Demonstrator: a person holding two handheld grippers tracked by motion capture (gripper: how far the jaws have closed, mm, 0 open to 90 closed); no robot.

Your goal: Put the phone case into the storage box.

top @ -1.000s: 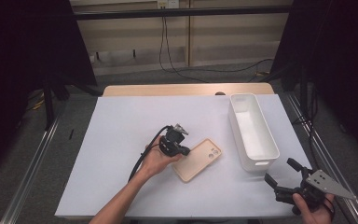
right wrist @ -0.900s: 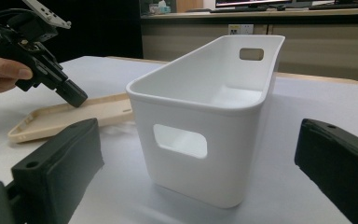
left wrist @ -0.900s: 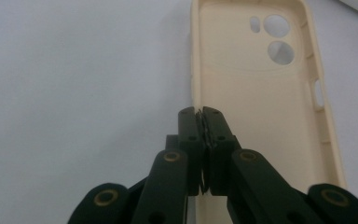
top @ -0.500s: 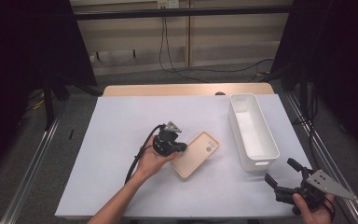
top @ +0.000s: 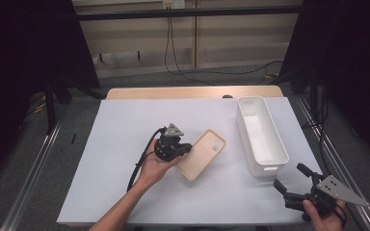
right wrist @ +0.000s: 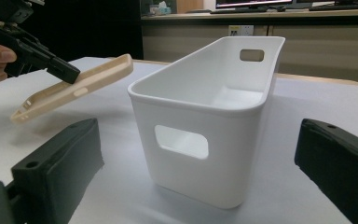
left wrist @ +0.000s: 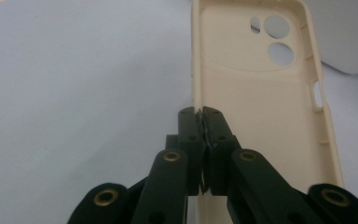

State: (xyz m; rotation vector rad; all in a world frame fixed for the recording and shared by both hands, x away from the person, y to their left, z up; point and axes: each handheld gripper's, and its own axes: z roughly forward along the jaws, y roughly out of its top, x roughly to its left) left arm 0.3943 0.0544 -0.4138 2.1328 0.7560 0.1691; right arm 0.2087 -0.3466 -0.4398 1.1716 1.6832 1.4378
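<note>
A cream phone case (top: 203, 155) hangs tilted just above the white table sheet, inner side up, its camera holes at the far end. My left gripper (top: 188, 148) is shut on the case's long left edge (left wrist: 195, 84); in the left gripper view the two black jaws (left wrist: 200, 112) meet on that rim. The right gripper view shows the case (right wrist: 74, 86) lifted off the sheet in the left gripper (right wrist: 67, 73). My right gripper (top: 289, 176) rests open at the table's front right corner, its jaws (right wrist: 198, 154) wide apart and facing the end of a white bin (right wrist: 205, 116).
The empty white bin (top: 261, 136) with handle cut-outs stands lengthwise at the right of the sheet. A black cable (top: 139, 163) trails from the left gripper along the forearm. Dark curtains and metal rails flank the table.
The left gripper has lifted the phone case slightly and drawn it a little to the left. The right gripper has stayed where it was.
</note>
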